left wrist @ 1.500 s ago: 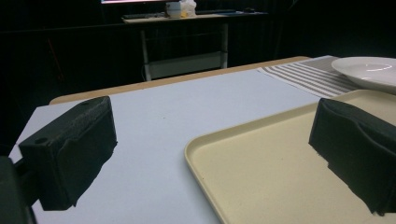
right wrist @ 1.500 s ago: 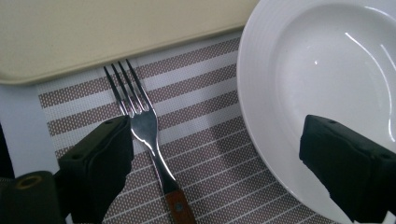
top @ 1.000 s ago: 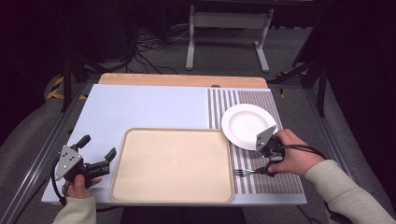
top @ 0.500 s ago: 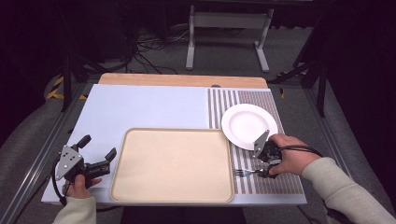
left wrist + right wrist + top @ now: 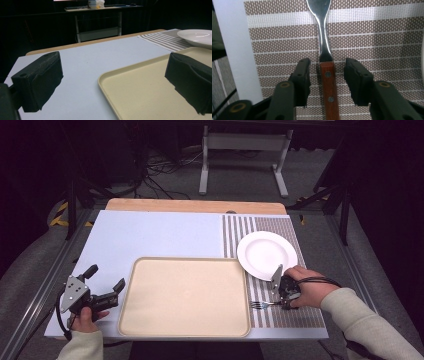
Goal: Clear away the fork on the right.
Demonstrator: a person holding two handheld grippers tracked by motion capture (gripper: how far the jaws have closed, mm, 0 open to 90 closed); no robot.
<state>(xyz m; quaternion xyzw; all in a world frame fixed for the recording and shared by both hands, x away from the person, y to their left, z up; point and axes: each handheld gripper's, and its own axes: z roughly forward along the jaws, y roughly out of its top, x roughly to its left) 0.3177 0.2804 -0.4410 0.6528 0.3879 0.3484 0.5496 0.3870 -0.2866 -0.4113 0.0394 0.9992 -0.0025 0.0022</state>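
While we look down from the high view, our right gripper [image 5: 285,301] sits low over the striped placemat [image 5: 280,227], at the fork [image 5: 260,305] lying just beside the beige tray [image 5: 185,330], which carries nothing. A white plate [image 5: 266,254], also bare, rests on the mat beyond. Our left gripper [image 5: 102,287] hovers spread wide at the tray's left edge.

From the left gripper view, we see its jaws apart, holding nothing.

From the right gripper view, our jaws have just been closing; the fork's wooden handle [image 5: 329,90] lies between them, ungripped.
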